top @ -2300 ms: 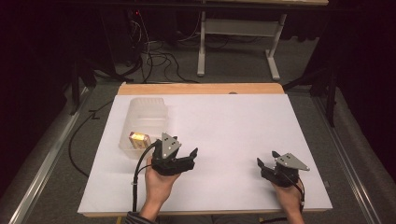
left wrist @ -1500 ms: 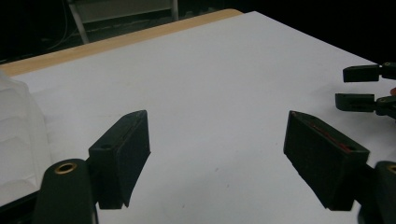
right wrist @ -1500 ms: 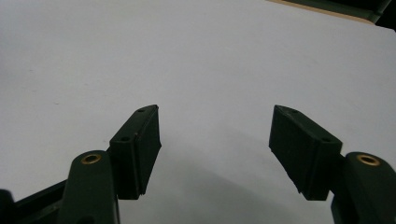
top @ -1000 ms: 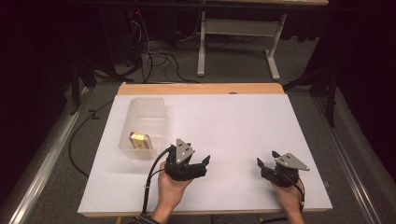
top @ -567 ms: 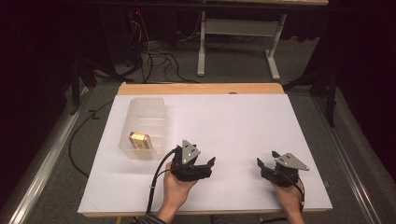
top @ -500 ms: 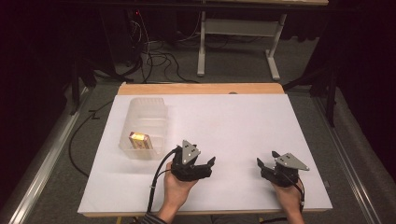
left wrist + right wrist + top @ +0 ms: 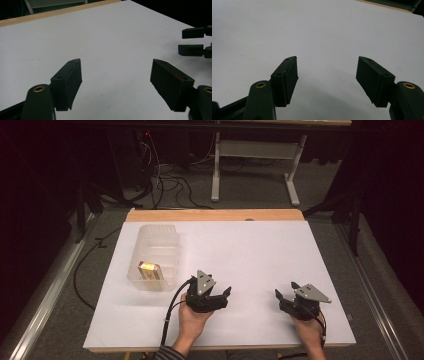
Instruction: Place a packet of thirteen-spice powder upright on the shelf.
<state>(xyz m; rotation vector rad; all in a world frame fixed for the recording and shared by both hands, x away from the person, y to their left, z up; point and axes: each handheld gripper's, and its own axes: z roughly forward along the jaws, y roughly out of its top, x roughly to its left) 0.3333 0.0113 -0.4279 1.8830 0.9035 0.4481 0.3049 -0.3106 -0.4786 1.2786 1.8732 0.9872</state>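
Note:
A clear plastic bin (image 7: 156, 245) stands at the left of the white table (image 7: 260, 245), and a small yellow and red box (image 7: 149, 269) lies in its near end. My left gripper (image 7: 226, 295) is held low near the table's front middle, to the right of the bin and apart from it. It is open with nothing between the jaws (image 7: 116, 63). My right gripper (image 7: 285, 290) rests at the front right, also open and empty (image 7: 327, 58). In the left gripper view the right gripper (image 7: 181, 40) shows at the far right edge.
A wooden strip (image 7: 215, 215) runs along the table's far edge. Beyond it are cables (image 7: 170, 180) on the floor and the white legs of a desk (image 7: 216, 170). A metal rail (image 7: 45, 290) runs along the floor on the left.
My left gripper has moved away from the bin, rightward and toward the front edge, still open. The right gripper and the box have stayed put.

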